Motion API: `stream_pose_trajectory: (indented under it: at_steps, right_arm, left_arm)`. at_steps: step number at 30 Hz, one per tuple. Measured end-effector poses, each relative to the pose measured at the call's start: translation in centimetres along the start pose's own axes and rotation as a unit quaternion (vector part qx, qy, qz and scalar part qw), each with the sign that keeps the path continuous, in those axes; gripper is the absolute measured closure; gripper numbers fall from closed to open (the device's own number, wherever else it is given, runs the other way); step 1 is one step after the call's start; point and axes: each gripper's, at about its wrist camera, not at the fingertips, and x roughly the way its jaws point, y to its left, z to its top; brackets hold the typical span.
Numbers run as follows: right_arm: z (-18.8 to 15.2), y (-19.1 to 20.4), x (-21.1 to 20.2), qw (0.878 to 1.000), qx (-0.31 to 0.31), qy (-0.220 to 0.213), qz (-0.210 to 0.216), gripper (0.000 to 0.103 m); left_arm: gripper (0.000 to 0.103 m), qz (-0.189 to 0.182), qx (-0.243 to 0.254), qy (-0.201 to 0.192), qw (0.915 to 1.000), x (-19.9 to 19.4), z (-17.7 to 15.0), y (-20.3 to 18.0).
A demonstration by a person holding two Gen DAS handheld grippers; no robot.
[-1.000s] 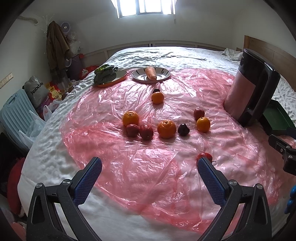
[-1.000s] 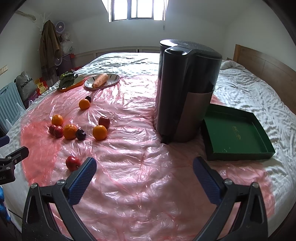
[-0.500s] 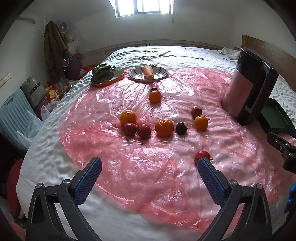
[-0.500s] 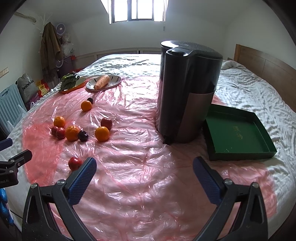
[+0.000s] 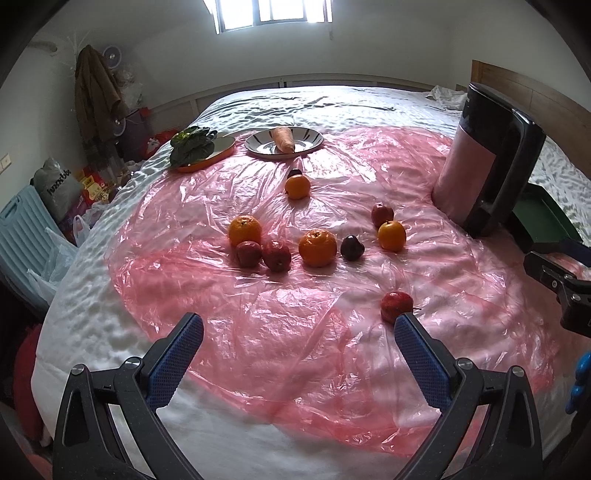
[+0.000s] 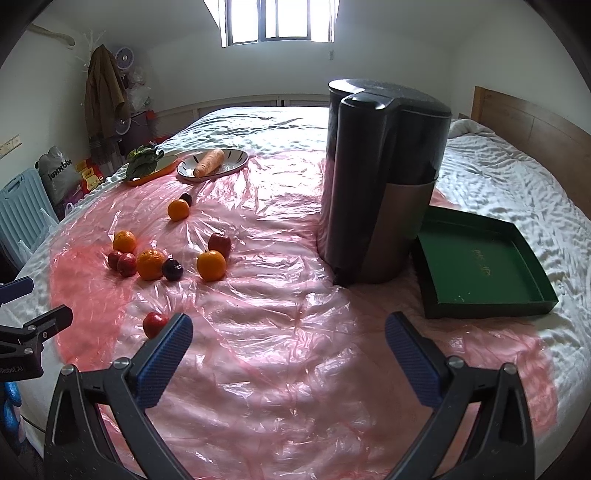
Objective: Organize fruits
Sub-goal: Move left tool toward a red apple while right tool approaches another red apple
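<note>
- White quilted bedding (image 5: 332,107) is spread over a bed, and a crinkled pink plastic sheet (image 5: 258,332) is laid across its near half; a window (image 6: 277,22) is set in the far wall.
- Oranges, red apples and dark plums are scattered on the sheet — one cluster (image 5: 280,245) is seen mid-sheet, and a single red apple (image 5: 396,305) lies apart, just beyond the left gripper's right fingertip.
- A tall black appliance (image 6: 380,177) is stood between the fruit and a green tray (image 6: 480,266), which is set just beside it.
- A carrot on a plate (image 5: 284,140) and leafy greens on an orange dish (image 5: 201,151) are placed at the far edge.
- The left gripper (image 5: 297,336) is held wide apart, nothing gripped.
- The right gripper (image 6: 288,336) is likewise spread wide and empty — bare sheet is seen between its fingers.
</note>
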Motion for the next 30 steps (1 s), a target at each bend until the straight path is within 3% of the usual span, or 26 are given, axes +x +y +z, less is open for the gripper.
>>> stream_pose_trajectory:
  at_steps: [14,26,30]
  right_arm:
    - [0.1,1.0,0.3,1.000,-0.011,0.003,0.014,0.000]
    - [0.1,5.8,1.9,0.993,-0.062,0.011,0.099,0.000]
    - [0.0,7.4,3.2,0.989,-0.072,0.023,0.129,0.000]
  left_arm:
    - [0.001,-0.036,-0.021,0.021,0.9989,0.7,-0.1,1.2]
    - [0.001,-0.012,-0.049,0.056,0.9972,2.9,-0.6,6.6]
    - [0.002,-0.025,-0.042,0.074,0.9961,4.9,0.5,6.8]
